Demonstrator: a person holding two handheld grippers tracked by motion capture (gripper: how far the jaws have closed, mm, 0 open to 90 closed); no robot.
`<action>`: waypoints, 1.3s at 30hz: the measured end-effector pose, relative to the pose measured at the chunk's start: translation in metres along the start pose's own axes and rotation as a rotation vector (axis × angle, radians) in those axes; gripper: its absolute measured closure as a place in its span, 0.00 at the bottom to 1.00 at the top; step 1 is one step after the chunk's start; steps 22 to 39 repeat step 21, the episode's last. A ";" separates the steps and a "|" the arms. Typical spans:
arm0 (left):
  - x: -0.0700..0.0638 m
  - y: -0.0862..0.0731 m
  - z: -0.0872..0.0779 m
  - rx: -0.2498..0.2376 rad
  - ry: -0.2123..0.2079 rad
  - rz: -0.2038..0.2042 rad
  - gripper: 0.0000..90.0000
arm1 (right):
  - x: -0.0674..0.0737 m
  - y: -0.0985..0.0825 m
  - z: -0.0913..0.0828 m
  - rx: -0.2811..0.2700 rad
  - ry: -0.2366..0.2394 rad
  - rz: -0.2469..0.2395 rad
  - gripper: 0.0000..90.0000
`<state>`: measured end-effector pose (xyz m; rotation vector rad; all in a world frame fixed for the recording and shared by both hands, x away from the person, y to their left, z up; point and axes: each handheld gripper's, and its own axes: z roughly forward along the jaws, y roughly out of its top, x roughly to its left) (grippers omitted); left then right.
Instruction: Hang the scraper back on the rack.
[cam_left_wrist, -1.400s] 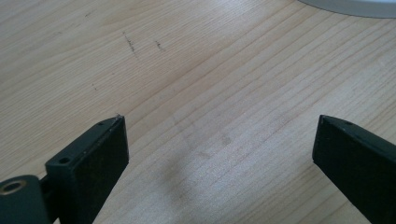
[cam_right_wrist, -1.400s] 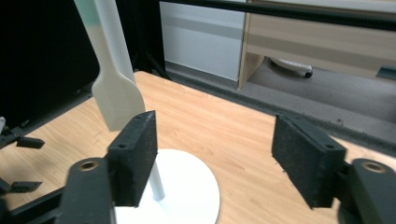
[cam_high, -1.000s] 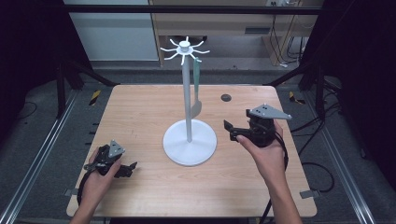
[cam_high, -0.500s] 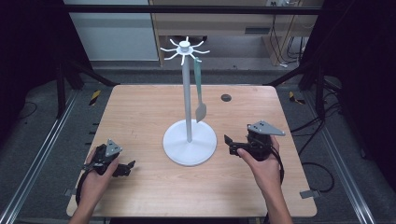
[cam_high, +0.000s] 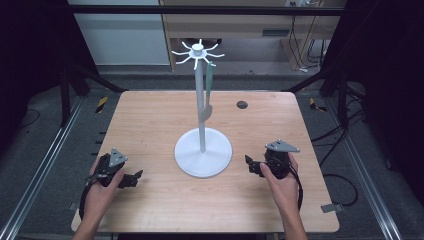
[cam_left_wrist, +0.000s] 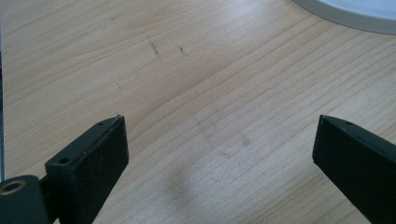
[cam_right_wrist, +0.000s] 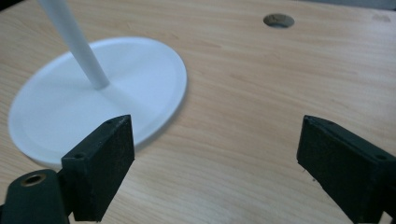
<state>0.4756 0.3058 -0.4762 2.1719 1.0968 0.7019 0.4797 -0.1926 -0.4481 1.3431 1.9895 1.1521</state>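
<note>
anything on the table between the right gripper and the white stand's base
Nothing: between the right gripper and the stand's base there is bare wood, as the high view and the right gripper view both show.

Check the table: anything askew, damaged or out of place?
Nothing stands out. The white stand is upright mid-table, with the green spatula hanging straight from a top hook. The left gripper and right gripper both sit low with jaws open and empty. The wooden table shows only faint scuffs and a small dark hole.
</note>
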 end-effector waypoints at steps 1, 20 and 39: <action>0.000 0.000 0.000 -0.002 0.000 -0.007 0.04 | -0.002 -0.004 0.002 0.008 -0.001 -0.001 0.14; 0.004 0.001 0.000 -0.015 0.014 -0.015 0.04 | -0.030 -0.032 0.006 0.045 -0.105 0.014 0.18; 0.004 0.001 0.000 -0.015 0.014 -0.015 0.04 | -0.030 -0.032 0.007 0.044 -0.108 0.022 0.17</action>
